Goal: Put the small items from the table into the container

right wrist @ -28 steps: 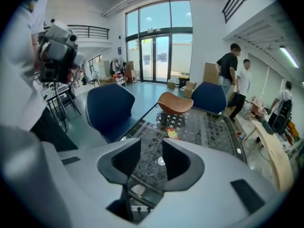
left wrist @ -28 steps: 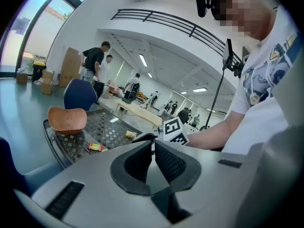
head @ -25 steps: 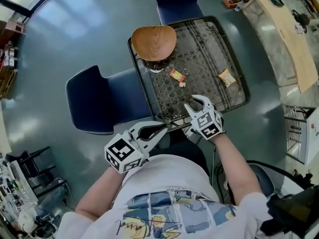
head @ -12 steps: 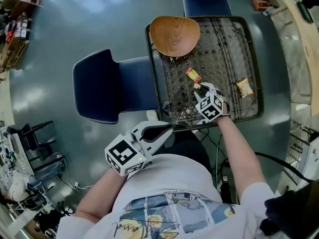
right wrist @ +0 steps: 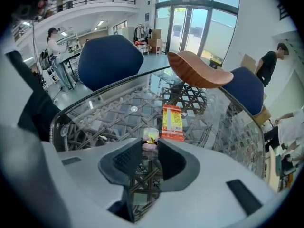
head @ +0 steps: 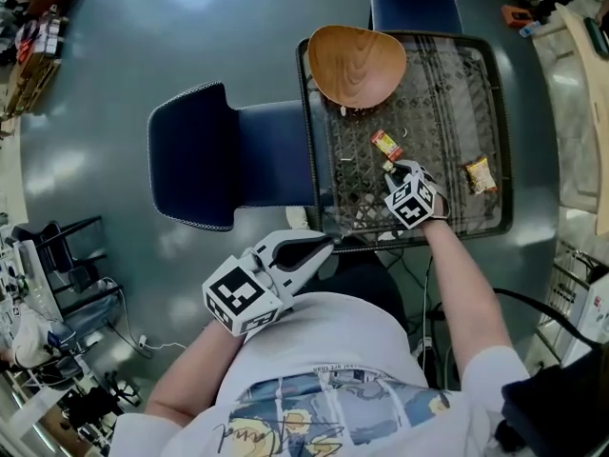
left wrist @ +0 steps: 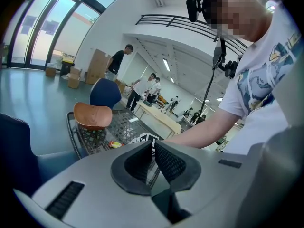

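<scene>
- Right gripper [right wrist: 149, 148]: points steeply down at the glass-topped table [head: 447, 93]. Jaws closing, with a small wrapped candy [right wrist: 150, 137] between the tips. Pads are right at its sides; firm pressure not evident yet.
- Candy lies on the glass near table centre, just at 6 o'clock of the red-and-yellow packet [head: 385, 145].
- Wooden bowl [head: 357, 65], presumably the container, sits at the table's 11 o'clock corner, well apart from the candy.
- A second, orange packet [head: 479, 174] lies toward the table's 3 o'clock edge, untouched.
- Left gripper [head: 324, 246]: held off the table at its 7 o'clock, close to the person's body. Jaws together, nothing between them.
- Handling, my judgement: the candy is very light, with a crinkly, slick wrapper over a probably hard core.
- It may skate on the smooth glass if one pad arrives first.
- Best hold: across the body, not the twisted wrapper ends, with the tips low to the glass.
- A modest squeeze should do.
- Packets look thin and flat, so they would need pinching across an edge.
</scene>
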`<state>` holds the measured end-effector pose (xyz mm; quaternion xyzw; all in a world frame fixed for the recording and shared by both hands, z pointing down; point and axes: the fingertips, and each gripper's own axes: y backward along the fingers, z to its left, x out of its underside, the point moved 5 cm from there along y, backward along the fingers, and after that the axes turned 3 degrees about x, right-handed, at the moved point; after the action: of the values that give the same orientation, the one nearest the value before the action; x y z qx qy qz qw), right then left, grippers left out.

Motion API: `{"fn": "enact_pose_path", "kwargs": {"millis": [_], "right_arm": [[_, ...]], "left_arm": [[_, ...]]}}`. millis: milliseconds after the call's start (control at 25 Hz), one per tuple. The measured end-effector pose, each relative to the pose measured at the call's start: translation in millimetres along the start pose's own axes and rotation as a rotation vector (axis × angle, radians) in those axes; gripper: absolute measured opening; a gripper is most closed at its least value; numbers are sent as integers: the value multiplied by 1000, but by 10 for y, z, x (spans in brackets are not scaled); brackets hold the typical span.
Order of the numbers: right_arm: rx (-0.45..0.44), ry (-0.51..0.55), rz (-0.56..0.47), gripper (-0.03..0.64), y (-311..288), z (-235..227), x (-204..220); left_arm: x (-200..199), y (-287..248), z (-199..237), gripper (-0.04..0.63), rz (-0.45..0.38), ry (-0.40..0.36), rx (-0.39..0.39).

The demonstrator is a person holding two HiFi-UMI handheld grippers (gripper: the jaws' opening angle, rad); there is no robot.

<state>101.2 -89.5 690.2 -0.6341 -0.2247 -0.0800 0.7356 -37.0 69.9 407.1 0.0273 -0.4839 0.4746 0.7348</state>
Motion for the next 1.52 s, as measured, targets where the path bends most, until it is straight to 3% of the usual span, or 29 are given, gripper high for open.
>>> {"fn": "enact_pose_path", "kwargs": {"millis": [400, 640, 920, 1280, 1520], "right_arm": [[8, -68, -72, 107, 357, -18, -327], [64, -96, -162, 107, 547, -474, -903], [113, -116, -218, 107, 380, -1028, -1562], [112, -149, -154, 107, -196, -1391, -1853], [97, -105, -88, 107, -535, -1441, -1888]], "left_arm": [[-42, 68, 155, 9, -26, -8, 27], [-140, 143, 234, 9, -49, -17, 25], [-127, 377, 368, 9, -67, 11, -32], [-41, 620, 538, 9, -106, 70, -118], [47, 683, 614, 9, -119, 105, -146]]}}
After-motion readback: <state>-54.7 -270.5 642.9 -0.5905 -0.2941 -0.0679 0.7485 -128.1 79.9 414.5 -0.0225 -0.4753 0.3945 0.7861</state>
